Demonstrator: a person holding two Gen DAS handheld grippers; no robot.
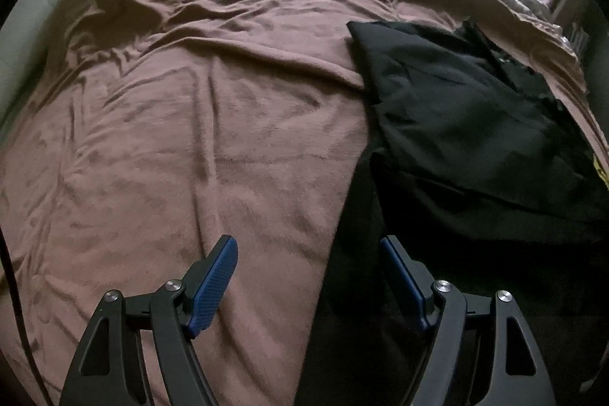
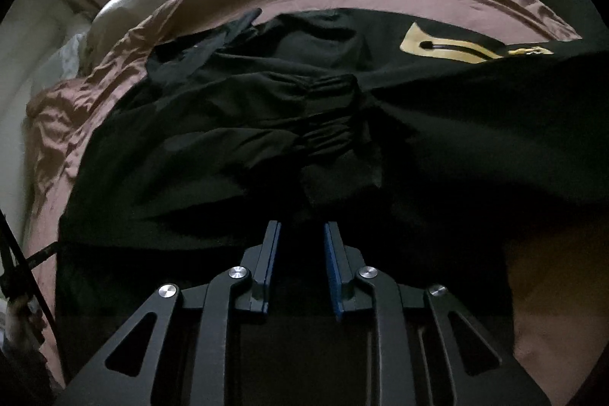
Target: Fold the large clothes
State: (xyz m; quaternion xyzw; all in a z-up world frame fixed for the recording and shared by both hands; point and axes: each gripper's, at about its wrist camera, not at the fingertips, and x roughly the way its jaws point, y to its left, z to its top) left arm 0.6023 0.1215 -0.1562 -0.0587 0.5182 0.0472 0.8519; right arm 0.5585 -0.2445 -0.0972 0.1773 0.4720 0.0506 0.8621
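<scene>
Right claw [image 2: 300, 227] half-closed over black garment [image 2: 266, 109], grip unclear; left claw [image 1: 308, 246] wide open, empty, garment edge just right.

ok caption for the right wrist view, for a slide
Right gripper narrowed over a black garment spread on the pink-brown blanket.

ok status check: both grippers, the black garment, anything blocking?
Left gripper open over the garment edge, empty. Right gripper narrowed over black garment; grip unclear, too dark. Garment rumpled on brown blanket. No obstruction seen.
</scene>
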